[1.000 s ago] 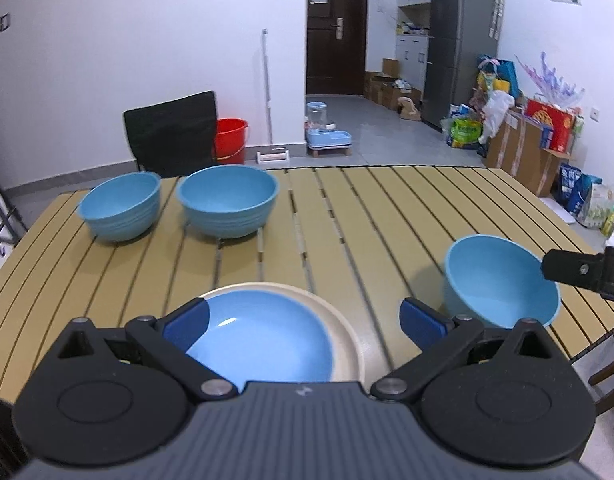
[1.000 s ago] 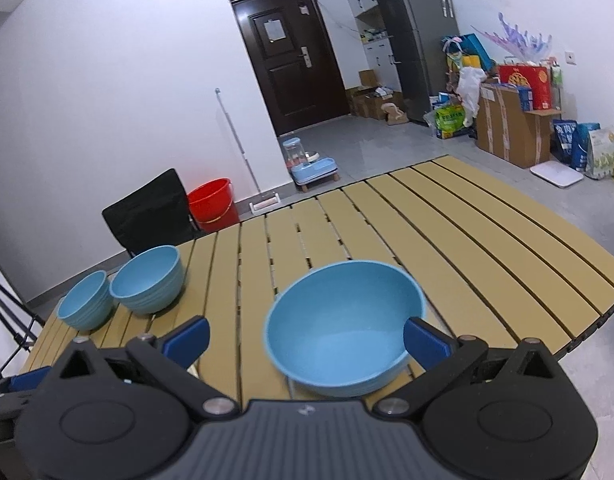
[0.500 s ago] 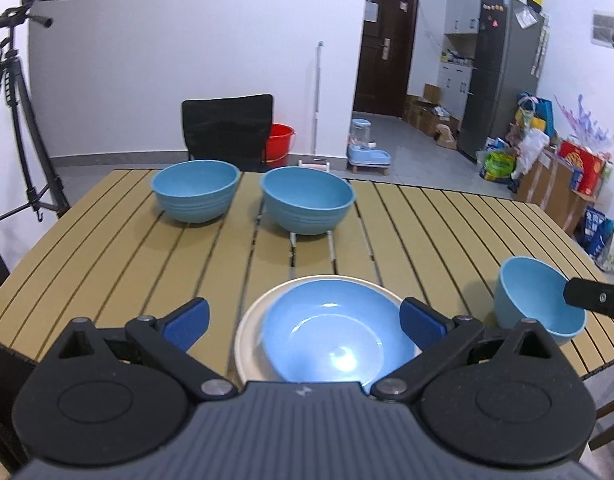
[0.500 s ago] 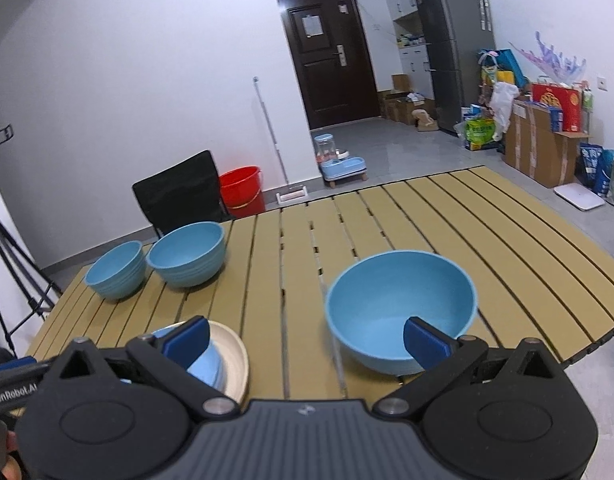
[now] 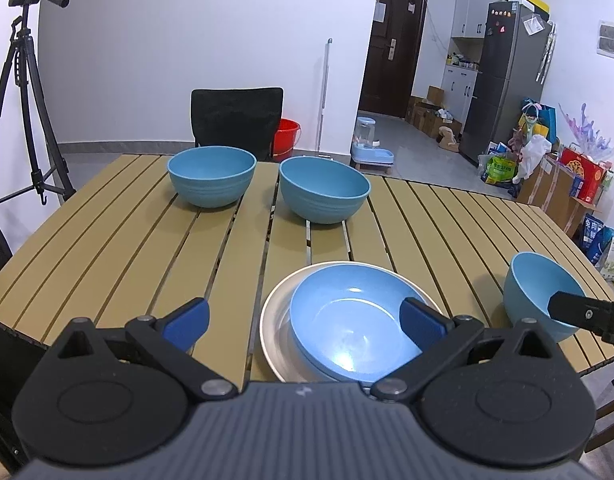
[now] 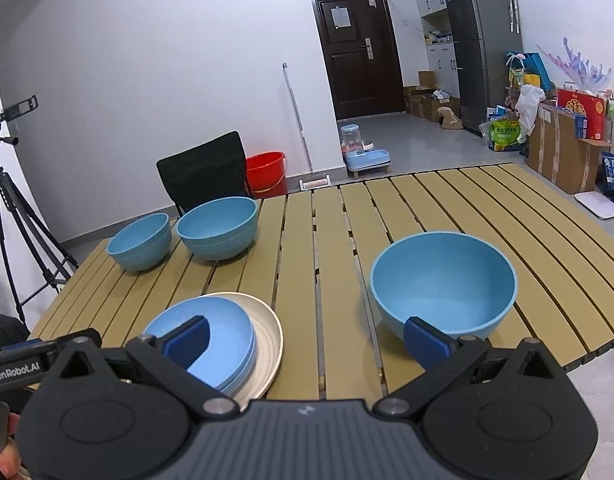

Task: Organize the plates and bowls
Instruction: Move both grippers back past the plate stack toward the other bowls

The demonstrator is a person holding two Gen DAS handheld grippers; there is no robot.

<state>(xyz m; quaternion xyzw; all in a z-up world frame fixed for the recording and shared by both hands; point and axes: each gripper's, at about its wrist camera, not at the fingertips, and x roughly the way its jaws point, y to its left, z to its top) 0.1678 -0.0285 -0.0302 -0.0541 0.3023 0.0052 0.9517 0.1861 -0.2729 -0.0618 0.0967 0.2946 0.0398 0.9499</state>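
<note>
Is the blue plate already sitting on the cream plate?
Yes, the blue plate lies on the cream plate, whose rim shows around it.

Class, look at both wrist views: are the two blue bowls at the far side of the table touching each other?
Apart. The left wrist view shows a strip of bare table between the left far bowl and the right far bowl; their rims do not meet.
</note>
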